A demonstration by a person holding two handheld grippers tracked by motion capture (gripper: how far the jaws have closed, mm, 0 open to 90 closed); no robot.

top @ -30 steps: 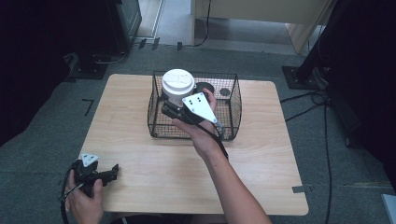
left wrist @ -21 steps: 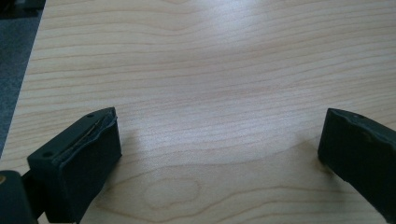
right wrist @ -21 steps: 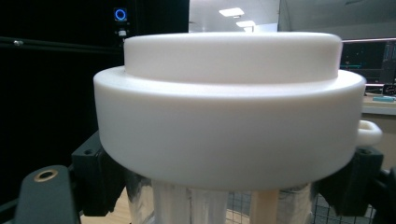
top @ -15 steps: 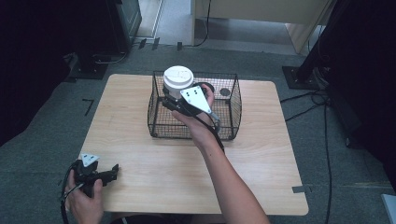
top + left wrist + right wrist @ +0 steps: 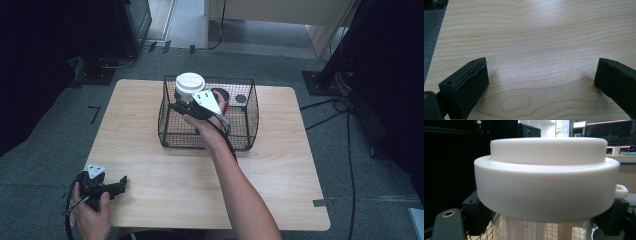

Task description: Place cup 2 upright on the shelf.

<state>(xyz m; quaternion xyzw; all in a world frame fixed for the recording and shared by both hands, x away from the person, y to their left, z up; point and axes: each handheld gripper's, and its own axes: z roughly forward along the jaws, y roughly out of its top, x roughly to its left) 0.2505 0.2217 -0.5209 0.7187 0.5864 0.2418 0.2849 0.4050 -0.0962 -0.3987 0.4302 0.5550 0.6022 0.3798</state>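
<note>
Jar work is split unevenly between the two hands. At the left, near the front corner of the bench (image 5: pixel 150 125), the left gripper (image 5: pixel 122 181) rests low over bare wood; its fingers (image 5: pixel 466 85) stand wide apart with nothing between them. Toward the middle sits a black wire basket (image 5: pixel 250 117), and over its left part the right gripper (image 5: pixel 181 106) holds the jar (image 5: pixel 189 86) by the neck. Its fingers (image 5: pixel 475 213) are closed on the clear body just under the lid, one on each side.

I judge the step in hand to be setting the jar down into the basket. The next move calls for lowering it straight so the base clears the wire rim and a dark red cup (image 5: pixel 220 96) standing just beside it in the basket, then letting go only once it stands on the mesh floor.

The jar has a thick white lid (image 5: pixel 546 175), stepped, with a small tab at one side, over a see-through wall.
</note>
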